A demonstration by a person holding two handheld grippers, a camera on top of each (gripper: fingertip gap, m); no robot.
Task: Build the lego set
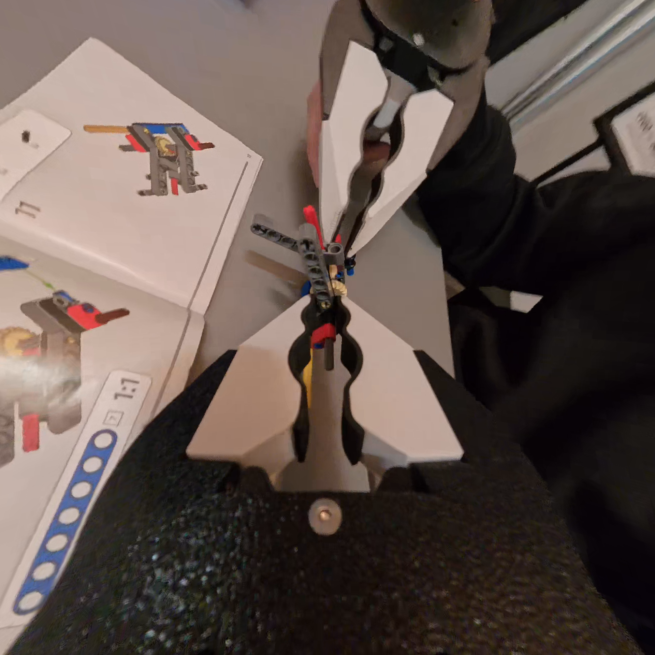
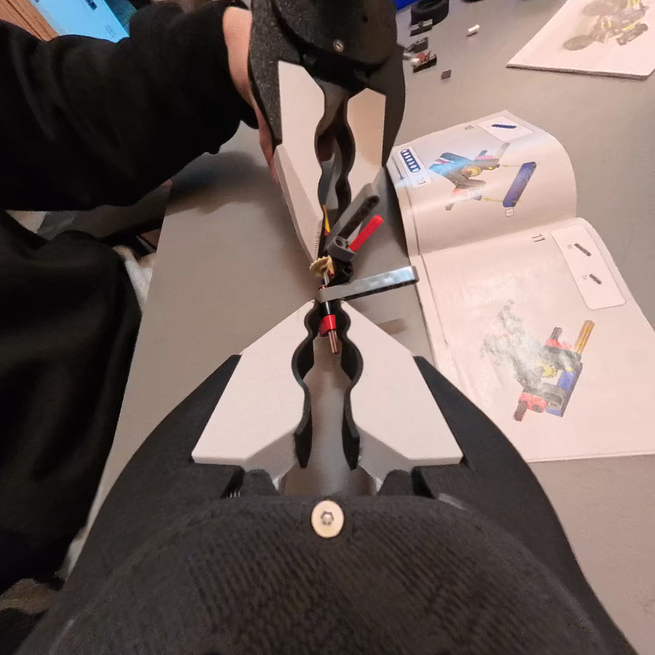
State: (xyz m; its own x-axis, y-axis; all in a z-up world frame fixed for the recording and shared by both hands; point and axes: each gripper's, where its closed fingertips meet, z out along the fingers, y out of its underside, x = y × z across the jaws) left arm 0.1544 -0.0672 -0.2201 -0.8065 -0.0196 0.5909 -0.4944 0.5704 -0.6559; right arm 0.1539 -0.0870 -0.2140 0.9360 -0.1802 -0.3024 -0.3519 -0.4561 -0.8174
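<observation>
A small lego assembly (image 1: 316, 269) of grey holed beams, a red axle (image 1: 313, 222), a tan gear (image 1: 339, 287) and blue pins hangs above the grey table between both grippers. My left gripper (image 1: 324, 301) is shut on its near end, with a red bush (image 1: 324, 333) and a dark axle between the fingers. The right gripper (image 1: 342, 244) comes from the top and pinches the far end. In the right wrist view my right gripper (image 2: 328, 301) is shut on the assembly (image 2: 340, 250), holding a red bush (image 2: 328, 324). The left gripper (image 2: 319, 255) meets it opposite.
An open instruction booklet (image 1: 124, 212) lies on the table left of the grippers and also shows in the right wrist view (image 2: 514, 283). A second booklet (image 2: 584, 39) and several loose dark pieces (image 2: 421, 46) lie farther back. Black sleeves (image 2: 88, 141) fill one side. The grippers are tip to tip, or close to it.
</observation>
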